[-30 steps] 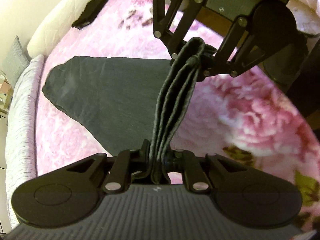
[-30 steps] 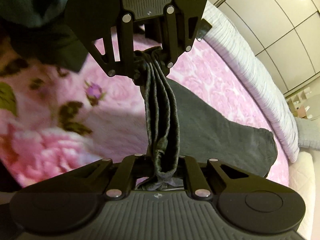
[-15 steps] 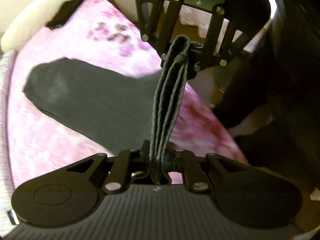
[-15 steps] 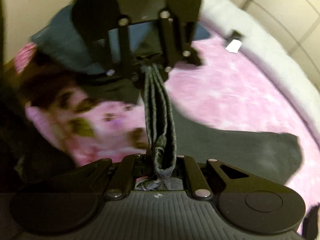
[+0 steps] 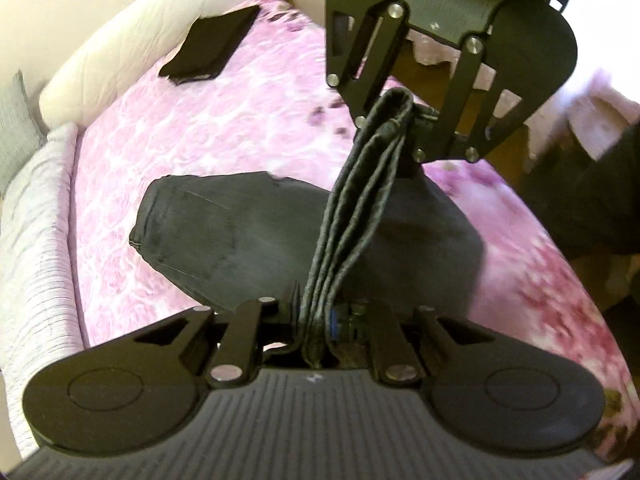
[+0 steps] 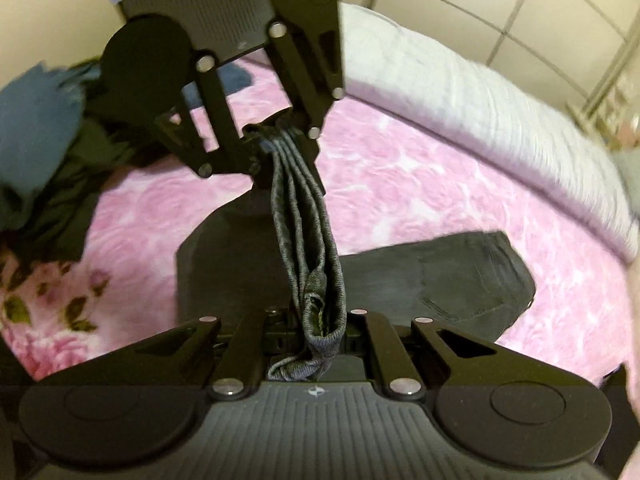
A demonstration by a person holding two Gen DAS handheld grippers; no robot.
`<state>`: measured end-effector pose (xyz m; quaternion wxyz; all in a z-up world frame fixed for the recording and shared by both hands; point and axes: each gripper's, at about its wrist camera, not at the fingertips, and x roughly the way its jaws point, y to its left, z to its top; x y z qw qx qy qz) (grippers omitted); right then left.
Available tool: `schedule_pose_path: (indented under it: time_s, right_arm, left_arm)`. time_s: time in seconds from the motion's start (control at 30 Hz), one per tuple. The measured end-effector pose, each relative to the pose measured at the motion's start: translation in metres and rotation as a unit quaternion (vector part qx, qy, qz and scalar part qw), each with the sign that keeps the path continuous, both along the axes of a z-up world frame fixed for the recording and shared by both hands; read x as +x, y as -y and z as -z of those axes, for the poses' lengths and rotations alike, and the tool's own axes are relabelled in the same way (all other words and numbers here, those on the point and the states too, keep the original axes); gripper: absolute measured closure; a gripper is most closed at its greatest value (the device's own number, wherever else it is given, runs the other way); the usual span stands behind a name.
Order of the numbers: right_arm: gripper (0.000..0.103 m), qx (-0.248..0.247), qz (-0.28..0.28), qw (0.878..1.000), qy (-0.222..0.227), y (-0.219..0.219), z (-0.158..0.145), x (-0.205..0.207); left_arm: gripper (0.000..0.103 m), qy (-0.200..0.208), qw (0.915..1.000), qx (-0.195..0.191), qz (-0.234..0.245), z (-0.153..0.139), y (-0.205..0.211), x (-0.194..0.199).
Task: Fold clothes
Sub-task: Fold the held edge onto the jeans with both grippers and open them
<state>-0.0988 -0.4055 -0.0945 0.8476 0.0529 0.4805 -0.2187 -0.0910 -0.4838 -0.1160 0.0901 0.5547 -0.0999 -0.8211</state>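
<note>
Dark grey jeans (image 5: 224, 236) hang between my two grippers over the pink floral blanket (image 5: 224, 128). Several layers of the leg hems (image 5: 352, 208) are stretched taut in the air from one gripper to the other. My left gripper (image 5: 318, 320) is shut on one end of that bundle, and the right gripper (image 5: 404, 136) faces it, clamped on the other end. In the right wrist view my right gripper (image 6: 320, 332) pinches the hems (image 6: 308, 240), with the left gripper (image 6: 276, 144) opposite. The waist and back pocket (image 6: 464, 280) lie flat on the blanket.
A folded black garment (image 5: 212, 46) lies near the white pillow (image 5: 132, 44) at the bed's far side. A pile of blue and dark clothes (image 6: 44, 148) sits at the blanket's edge. A striped grey bed border (image 6: 480, 120) runs along the side.
Both grippers swung back over the bed, still holding the hems stretched between them. The jeans' waist end now lies closer under them, with the pocket in view.
</note>
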Motion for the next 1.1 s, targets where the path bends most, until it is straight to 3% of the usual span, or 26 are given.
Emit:
schedule_pose_path:
  time_s: [0.23, 0.43, 0.47, 0.5, 0.53, 0.57, 0.6, 0.7, 0.9, 1.03, 1.1]
  right_arm:
    - [0.094, 0.155, 0.059, 0.985, 0.050, 0.154, 0.087, -0.042]
    - [0.088, 0.250, 0.122, 0.959, 0.061, 0.213, 0.170, -0.055]
    - [0.080, 0.264, 0.139, 0.952, 0.066, 0.220, 0.184, -0.058]
    - [0.060, 0.277, 0.157, 0.945, 0.071, 0.228, 0.198, -0.060]
    - [0.055, 0.284, 0.180, 0.938, 0.077, 0.230, 0.212, -0.061]
    - [0.055, 0.289, 0.208, 0.931, 0.079, 0.235, 0.224, -0.065]
    - [0.059, 0.295, 0.233, 0.923, 0.083, 0.239, 0.233, -0.070]
    - [0.060, 0.302, 0.286, 0.903, 0.104, 0.239, 0.240, -0.083]
    - [0.062, 0.265, 0.307, 0.906, 0.120, 0.223, 0.231, -0.084]
    - [0.067, 0.240, 0.330, 0.905, 0.122, 0.224, 0.239, -0.070]
    - [0.068, 0.238, 0.332, 0.907, 0.105, 0.223, 0.252, -0.058]
  left_arm:
    - [0.091, 0.029, 0.9930, 0.095, -0.063, 0.083, 0.144, -0.072]
    - [0.087, 0.059, 0.9773, 0.162, -0.124, 0.160, 0.203, -0.102]
    - [0.085, 0.068, 0.9749, 0.165, -0.133, 0.173, 0.207, -0.102]
    - [0.079, 0.079, 0.9728, 0.164, -0.143, 0.187, 0.209, -0.099]
    - [0.074, 0.091, 0.9704, 0.163, -0.153, 0.200, 0.211, -0.096]
    - [0.069, 0.103, 0.9669, 0.161, -0.169, 0.213, 0.214, -0.091]
    - [0.057, 0.109, 0.9618, 0.161, -0.192, 0.223, 0.219, -0.085]
    - [0.046, 0.083, 0.9366, 0.182, -0.287, 0.235, 0.239, -0.064]
    - [0.037, -0.033, 0.8722, 0.230, -0.430, 0.218, 0.248, 0.002]
    - [0.038, -0.081, 0.8220, 0.260, -0.500, 0.218, 0.230, 0.035]
    - [0.040, -0.068, 0.8165, 0.260, -0.511, 0.225, 0.212, 0.041]
